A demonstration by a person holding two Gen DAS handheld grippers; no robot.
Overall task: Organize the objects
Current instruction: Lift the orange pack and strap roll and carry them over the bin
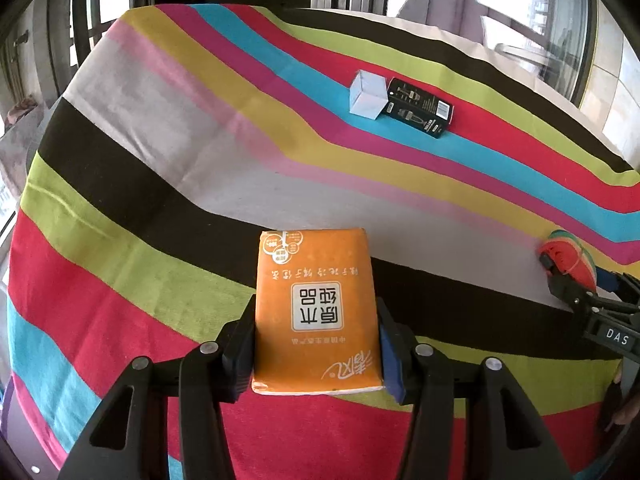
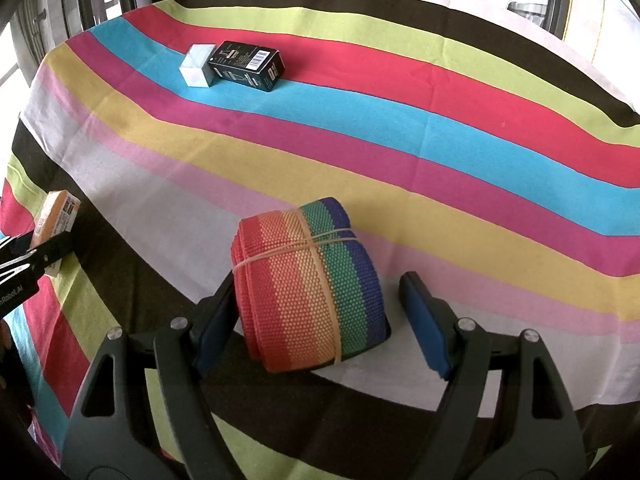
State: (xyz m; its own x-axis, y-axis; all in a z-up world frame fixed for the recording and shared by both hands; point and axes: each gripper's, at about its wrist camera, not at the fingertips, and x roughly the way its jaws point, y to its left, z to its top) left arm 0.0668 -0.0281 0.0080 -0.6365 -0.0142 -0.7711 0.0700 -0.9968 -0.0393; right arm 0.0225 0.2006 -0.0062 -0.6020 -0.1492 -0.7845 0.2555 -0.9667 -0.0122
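My left gripper (image 1: 316,344) is shut on an orange tissue pack (image 1: 316,308), both pads pressed against its sides, over the striped tablecloth (image 1: 160,160). My right gripper (image 2: 320,316) is open around a rolled rainbow mat (image 2: 308,284) bound with a rubber band; the left pad touches the roll, the right pad stands apart from it. The roll rests on the cloth. The roll and right gripper show at the right edge of the left wrist view (image 1: 568,256). The tissue pack shows at the left edge of the right wrist view (image 2: 56,216).
A small white box (image 1: 368,94) and a black carton (image 1: 420,106) lie side by side at the far part of the table; they also show in the right wrist view, white box (image 2: 196,66) and black carton (image 2: 248,64). Windows and railings stand beyond the table's far edge.
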